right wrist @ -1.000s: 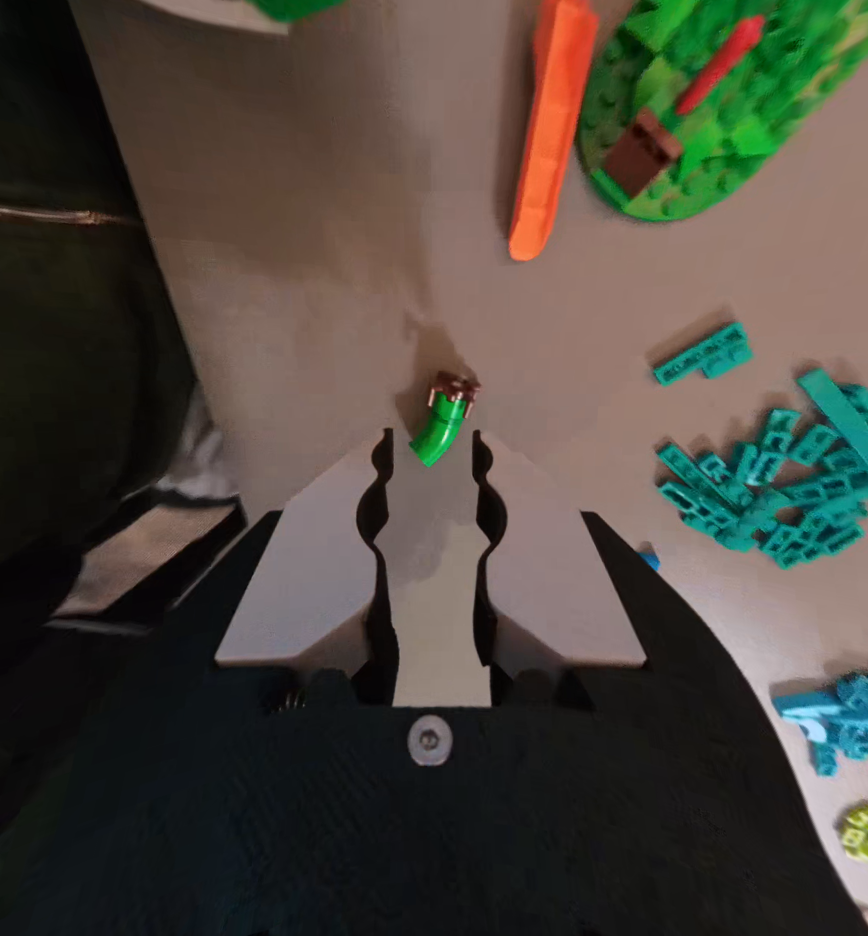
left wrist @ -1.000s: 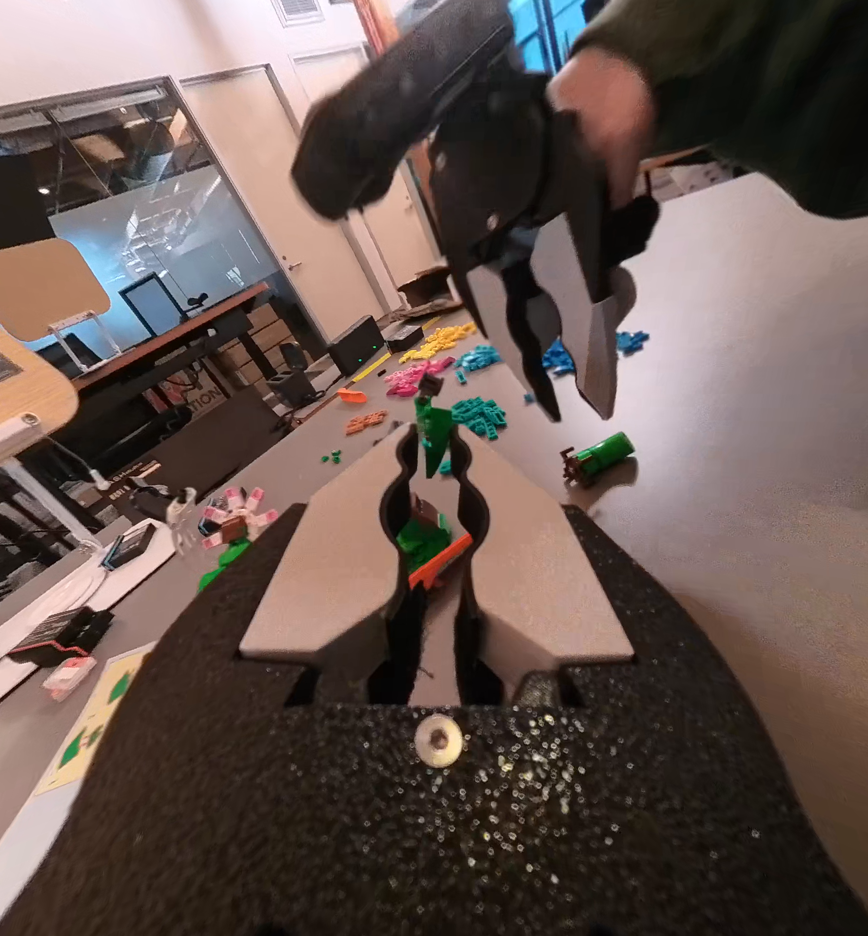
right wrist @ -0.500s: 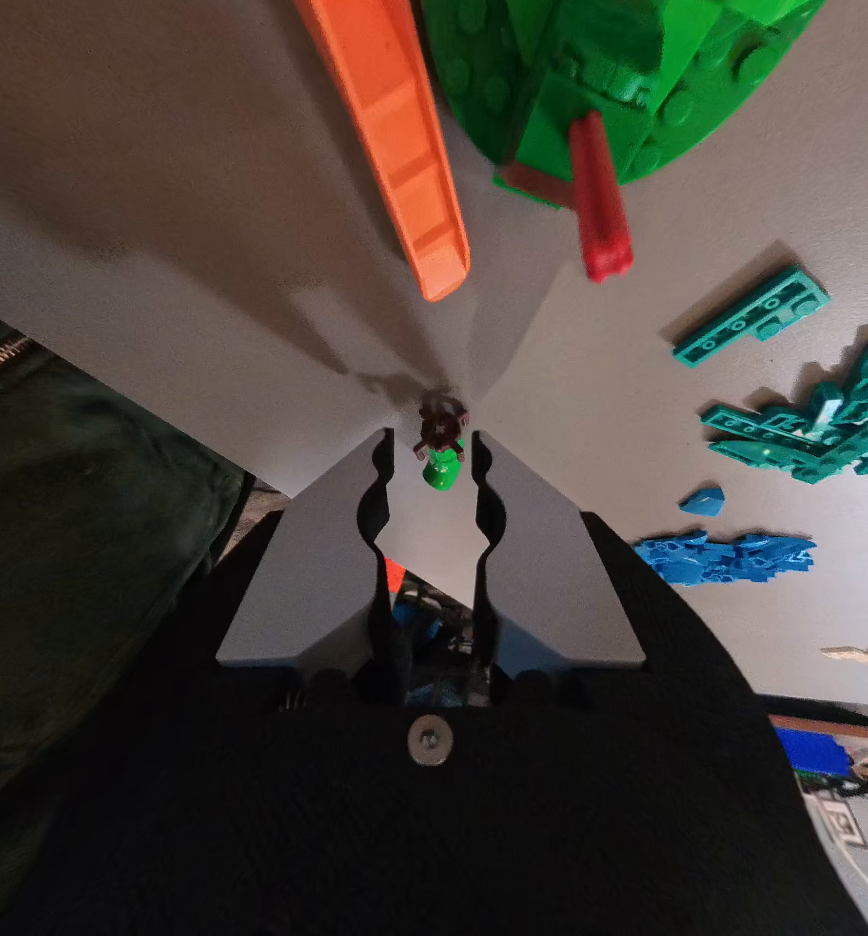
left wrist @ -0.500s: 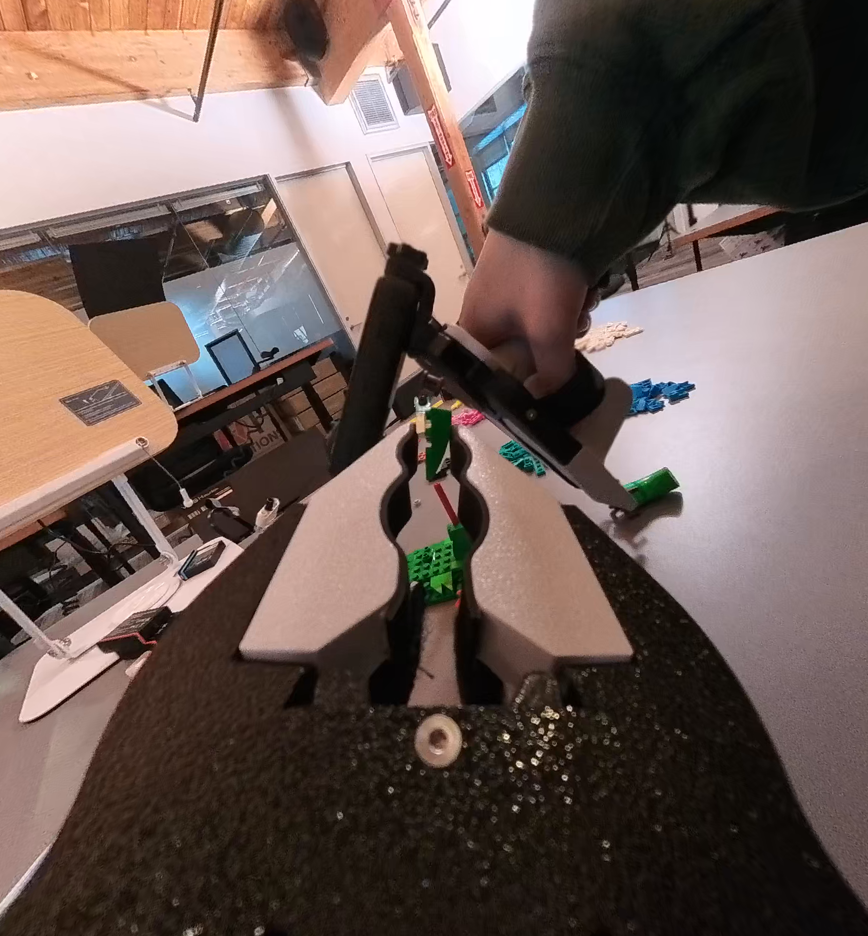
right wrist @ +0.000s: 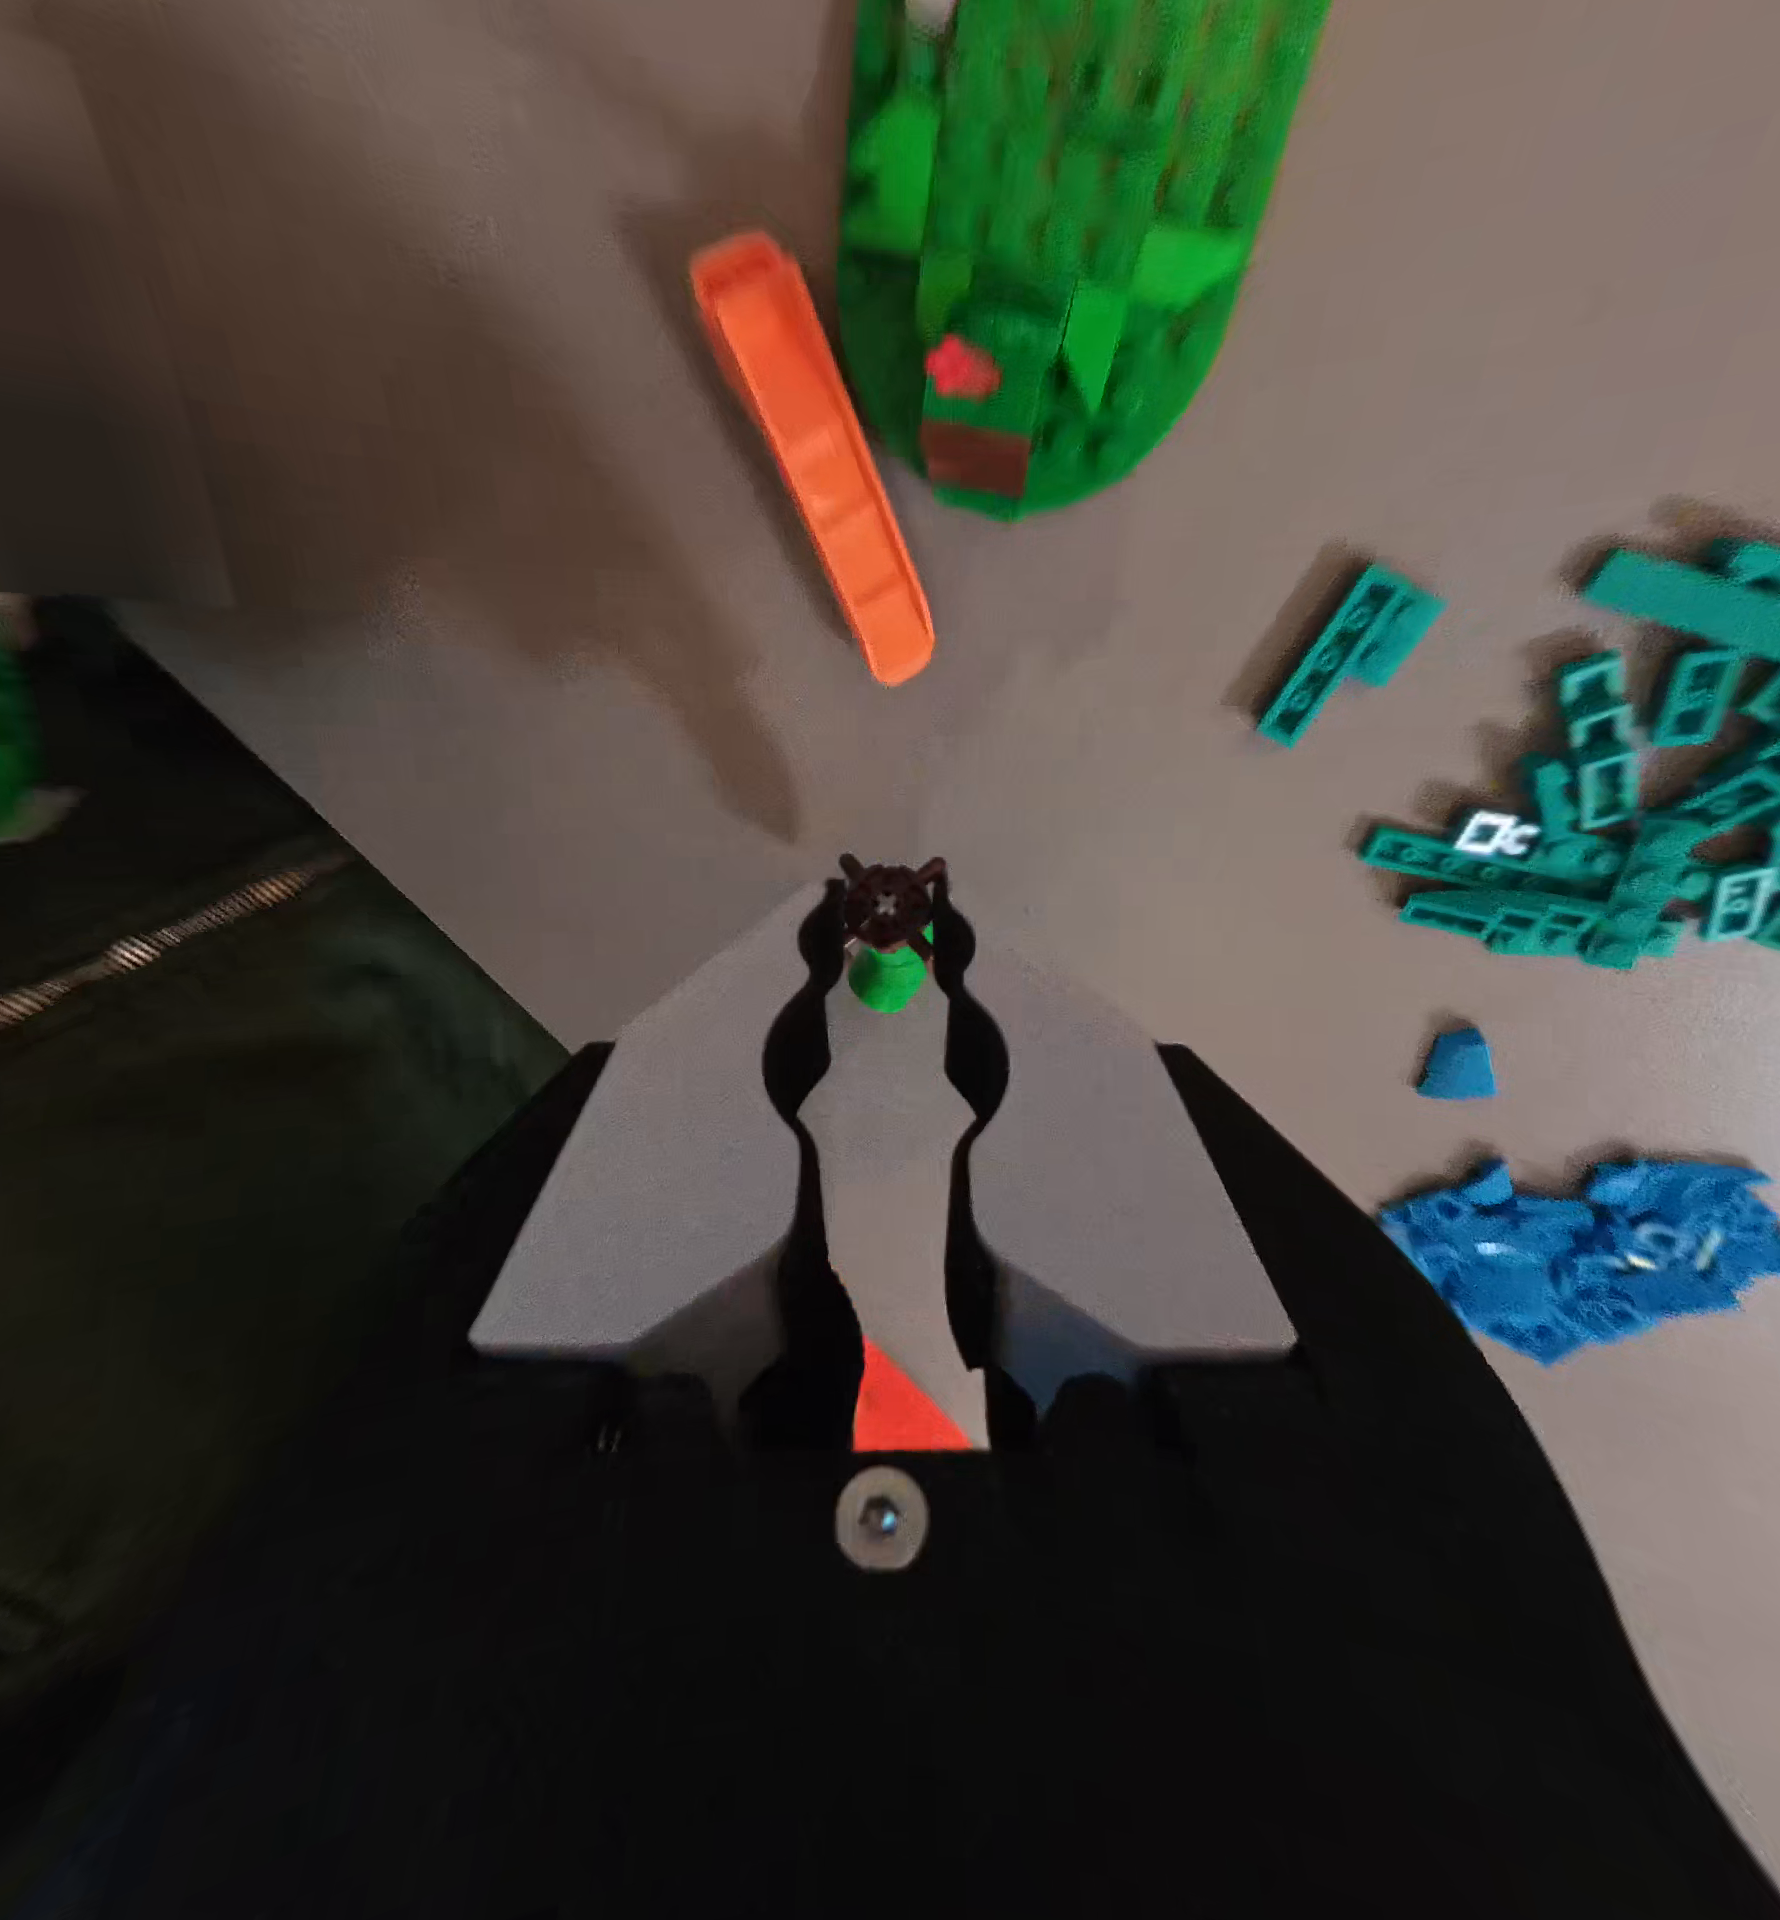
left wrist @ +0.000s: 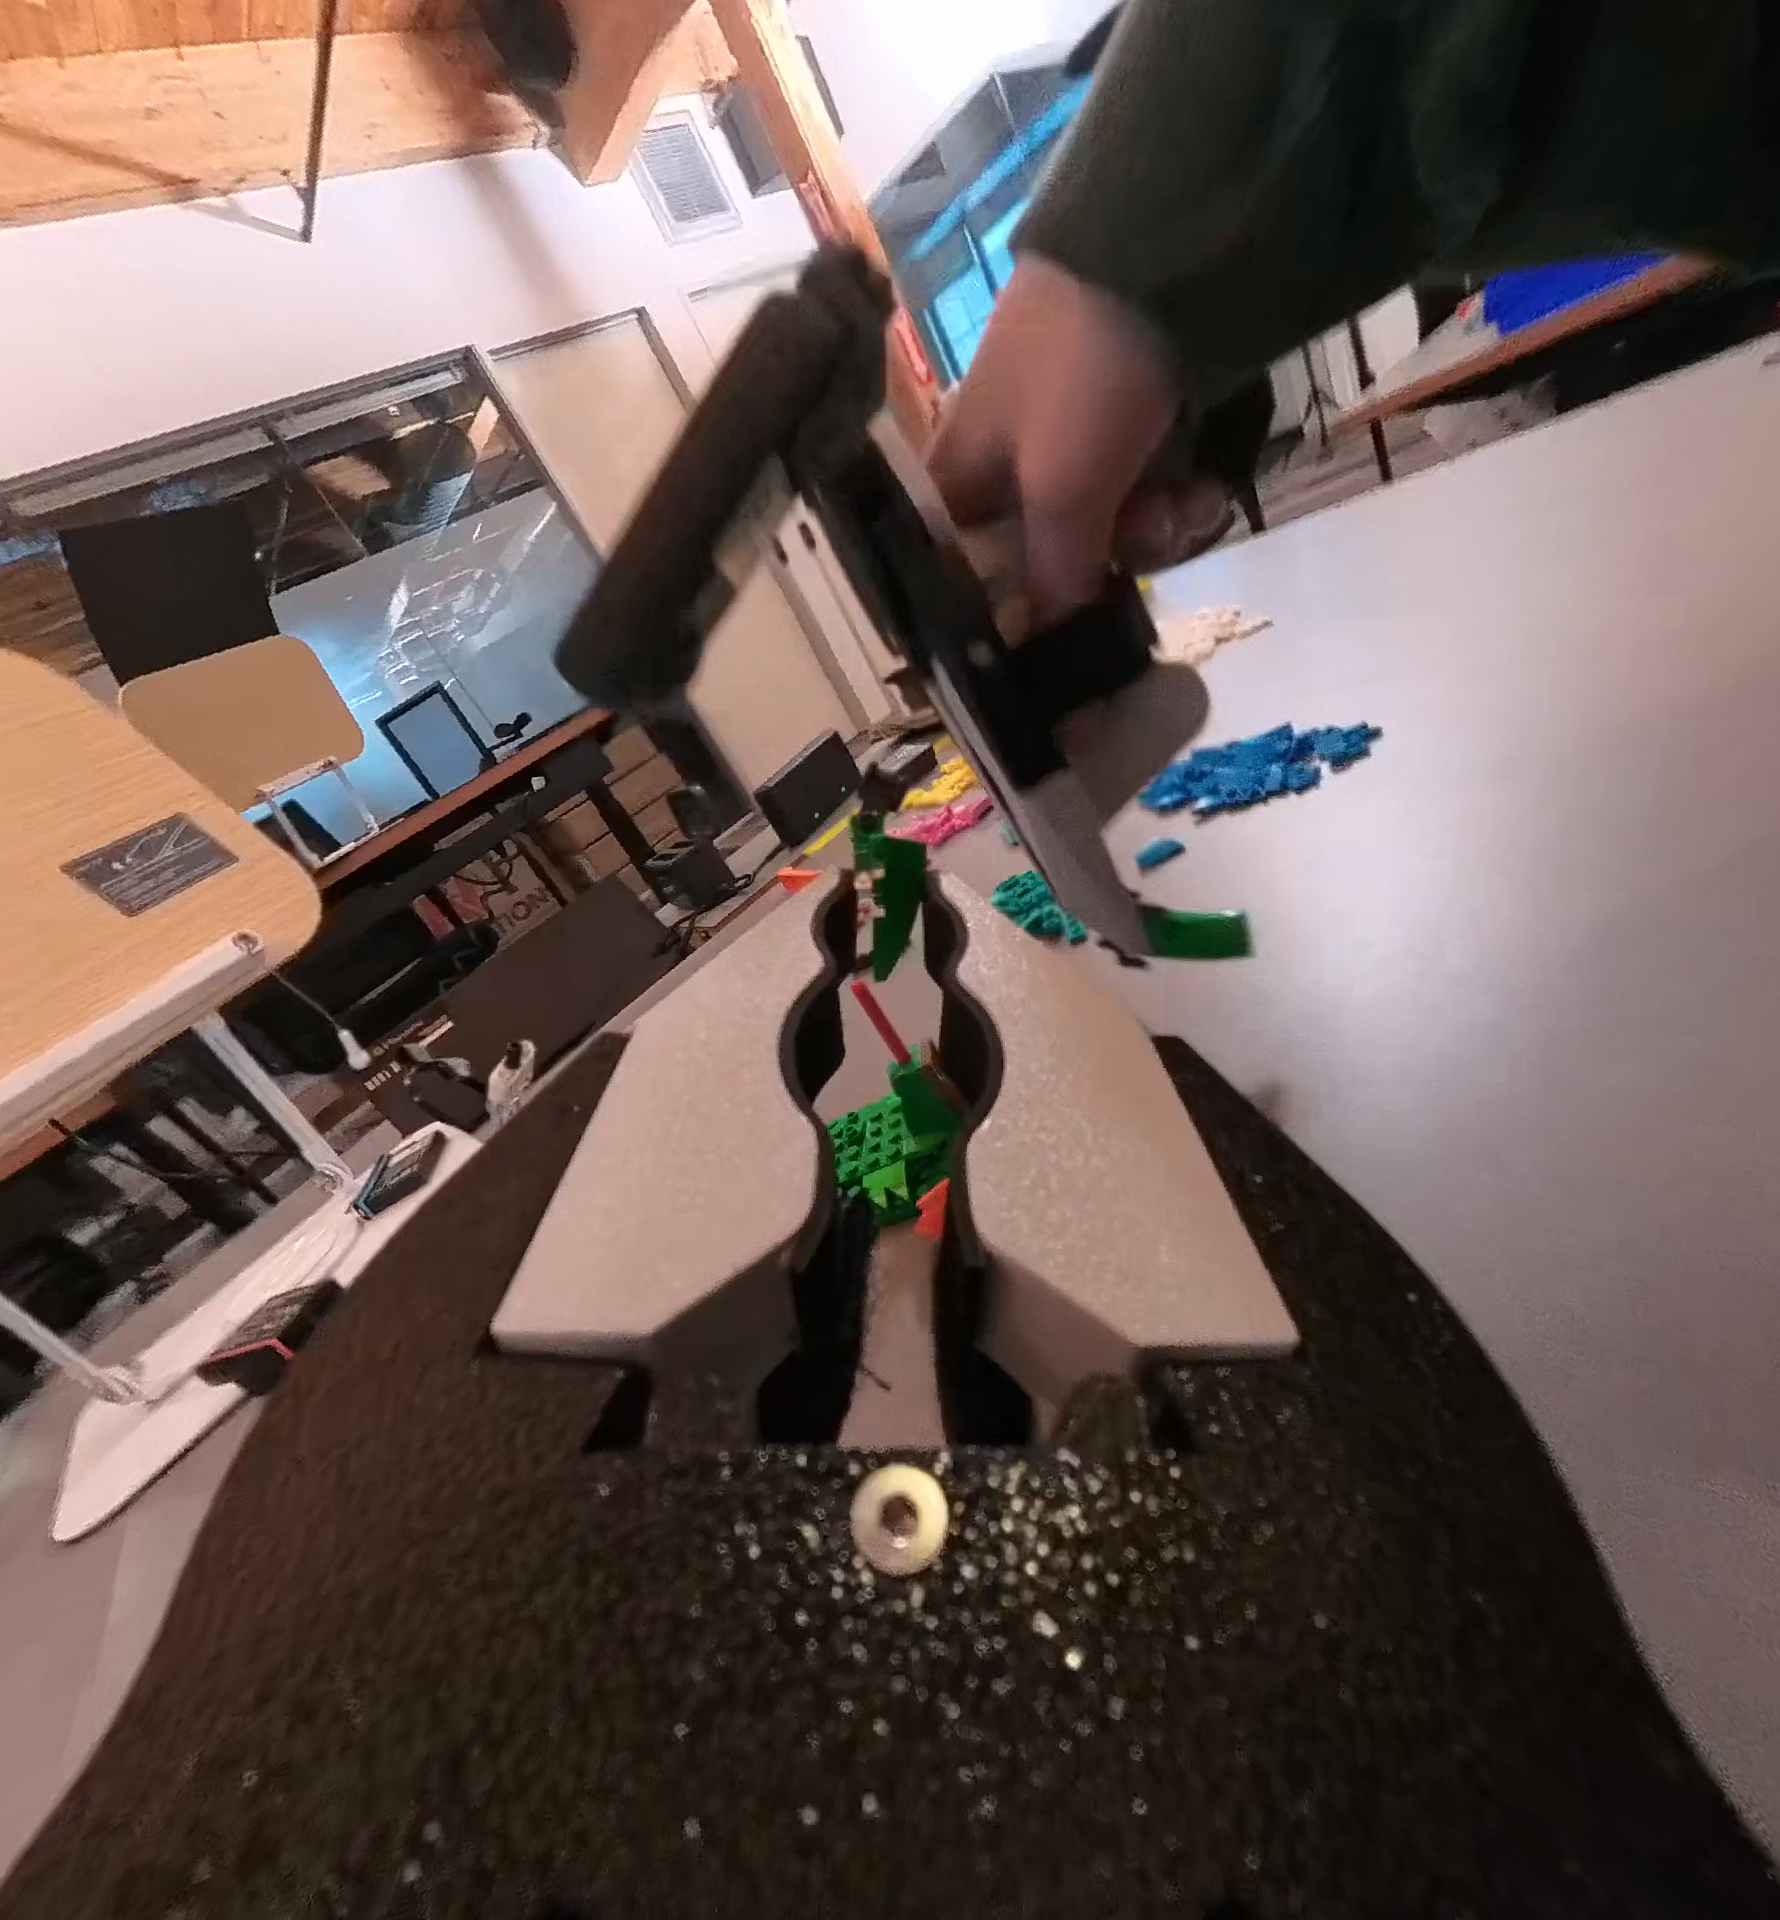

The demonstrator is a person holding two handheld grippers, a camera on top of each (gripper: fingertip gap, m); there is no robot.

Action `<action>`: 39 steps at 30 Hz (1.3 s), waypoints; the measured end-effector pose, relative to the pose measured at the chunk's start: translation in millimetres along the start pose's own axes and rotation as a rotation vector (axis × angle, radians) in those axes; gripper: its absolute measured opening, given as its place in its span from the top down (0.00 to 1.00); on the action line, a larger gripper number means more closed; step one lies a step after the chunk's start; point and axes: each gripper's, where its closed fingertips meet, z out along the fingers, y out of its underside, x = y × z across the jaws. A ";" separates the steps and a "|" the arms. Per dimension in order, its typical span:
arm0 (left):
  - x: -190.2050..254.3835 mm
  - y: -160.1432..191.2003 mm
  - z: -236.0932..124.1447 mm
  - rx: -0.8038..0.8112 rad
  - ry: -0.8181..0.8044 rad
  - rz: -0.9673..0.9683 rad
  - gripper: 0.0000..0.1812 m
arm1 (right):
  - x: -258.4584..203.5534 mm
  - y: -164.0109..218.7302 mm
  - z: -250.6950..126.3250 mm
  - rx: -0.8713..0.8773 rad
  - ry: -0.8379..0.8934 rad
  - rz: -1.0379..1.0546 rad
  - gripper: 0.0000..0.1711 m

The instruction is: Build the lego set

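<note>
Your right gripper (right wrist: 884,920) has now clamped the curved green stem piece (right wrist: 886,977) and lifted it off the counter (right wrist: 1281,312), at frame centre. Its long axis runs along the fingers, brown tip away from you. Your left gripper (left wrist: 884,914) stays clamped on an upright green leaf piece (left wrist: 891,883).

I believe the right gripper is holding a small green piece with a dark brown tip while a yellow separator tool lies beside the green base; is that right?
Nearly: the separator tool is orange, not yellow, as the right wrist view shows. The right gripper does hold the green piece, and the tool lies beside the green base.

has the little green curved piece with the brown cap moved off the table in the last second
Yes. The green curved piece lay loose on the table ahead of the right gripper; now it sits pinched between the fingertips, apparently lifted.
</note>
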 end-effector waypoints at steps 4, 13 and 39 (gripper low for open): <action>22.8 10.8 12.1 -0.113 0.048 0.248 0.95 | -12.2 -24.0 -30.9 0.391 -0.094 0.038 0.91; 34.4 17.6 25.5 -0.238 0.056 0.471 0.95 | -47.0 -30.9 -58.3 0.834 -0.203 0.031 0.91; 31.0 24.8 26.1 -0.336 -0.038 0.855 0.95 | -44.7 -23.3 -40.0 1.131 -0.016 0.122 0.91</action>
